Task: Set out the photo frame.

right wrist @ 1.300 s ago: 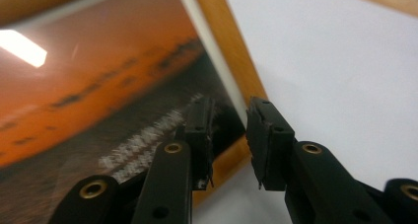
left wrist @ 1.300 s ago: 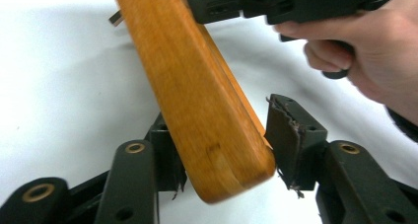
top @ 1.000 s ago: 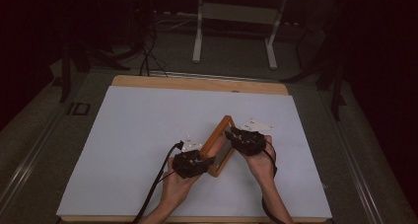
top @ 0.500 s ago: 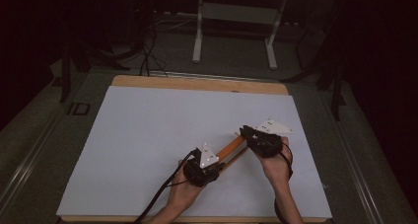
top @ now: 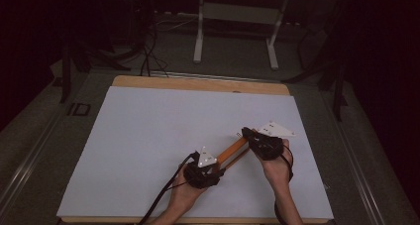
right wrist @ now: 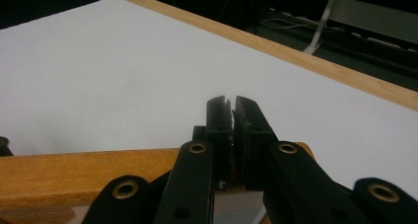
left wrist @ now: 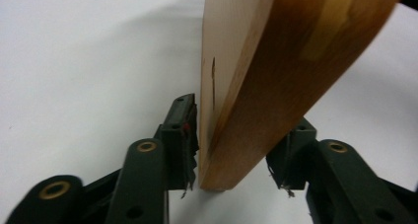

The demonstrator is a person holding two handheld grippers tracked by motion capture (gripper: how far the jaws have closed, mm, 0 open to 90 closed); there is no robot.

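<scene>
A thick wooden board stands on its long edge on the white sheet, slanting between my two grippers. My left gripper is at its near end. In the left gripper view the board stands between the jaws of the left gripper, which have just been opening, and a thin gap shows at the left pad. My right gripper is at the far end. Its jaws have just been closing, and the right gripper stands almost shut above the board's top edge. Nothing shows between its tips.
The white sheet covers a wooden tabletop whose far rim shows. Behind it stand a white desk frame and dark cables on the floor. The left gripper's cable trails off the near edge. Both hands are near the front right.
The board has swung clockwise from a steep diagonal to a flatter slant. My right gripper moved right with its far end. My left gripper slid slightly right and nearer the front edge.
</scene>
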